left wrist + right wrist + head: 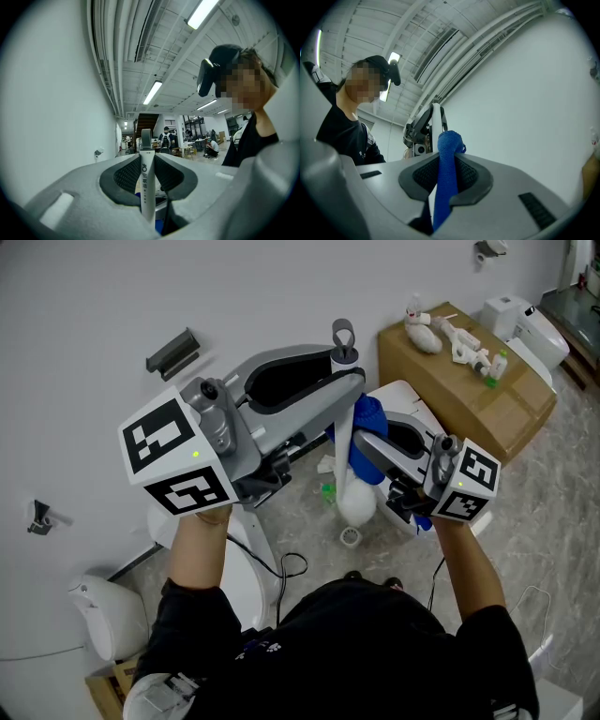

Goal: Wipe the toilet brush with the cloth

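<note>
Clamps the toilet brush (357, 501) by its white handle in the left tongs (349, 381), head hanging low over the marble floor (525, 521). Pinches the blue cloth (368, 418) in the right tongs (367, 444), just beside the shaft. Far right, a cardboard box (469, 399); near, loose cables (292, 566). Shows print (144, 180) on the handle in the left gripper view only.

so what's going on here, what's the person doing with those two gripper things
A person is wiping a white plastic toilet brush with a grey loop at its top. The left gripper is shut on the upper handle and holds the brush up with its head hanging down. The right gripper is shut on a bunched blue cloth, which sits against the middle of the handle, just below the left gripper.
</note>
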Motion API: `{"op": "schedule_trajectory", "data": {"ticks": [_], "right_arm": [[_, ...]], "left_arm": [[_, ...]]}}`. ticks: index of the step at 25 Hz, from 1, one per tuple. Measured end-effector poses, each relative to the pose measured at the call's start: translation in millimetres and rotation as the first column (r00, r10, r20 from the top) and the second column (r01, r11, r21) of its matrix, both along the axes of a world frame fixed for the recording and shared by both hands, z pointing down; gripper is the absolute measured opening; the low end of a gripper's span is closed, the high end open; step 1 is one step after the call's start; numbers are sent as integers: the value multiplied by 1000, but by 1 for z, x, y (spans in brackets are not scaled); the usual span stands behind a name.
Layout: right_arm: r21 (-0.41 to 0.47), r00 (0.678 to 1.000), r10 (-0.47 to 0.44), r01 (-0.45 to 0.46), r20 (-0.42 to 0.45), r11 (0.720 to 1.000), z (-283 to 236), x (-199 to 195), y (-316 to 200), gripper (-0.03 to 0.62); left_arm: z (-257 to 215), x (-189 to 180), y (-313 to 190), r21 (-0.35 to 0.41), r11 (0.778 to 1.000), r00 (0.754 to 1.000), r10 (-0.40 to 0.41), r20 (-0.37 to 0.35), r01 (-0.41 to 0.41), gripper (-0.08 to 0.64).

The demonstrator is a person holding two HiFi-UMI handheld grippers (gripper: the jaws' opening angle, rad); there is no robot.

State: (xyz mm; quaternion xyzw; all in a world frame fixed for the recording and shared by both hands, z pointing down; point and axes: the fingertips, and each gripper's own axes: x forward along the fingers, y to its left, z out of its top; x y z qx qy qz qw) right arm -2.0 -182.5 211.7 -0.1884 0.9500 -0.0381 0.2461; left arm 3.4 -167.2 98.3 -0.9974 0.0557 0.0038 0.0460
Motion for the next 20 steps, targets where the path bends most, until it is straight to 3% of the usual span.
{"op": "schedule_trajectory", "data": {"ticks": [20], "right_arm": [[-52,1000,-5,3,-30,999,28,-7,-1,64]], "left_arm": [[-2,0,3,2,1000,1000,3,-7,-3,96]]}}
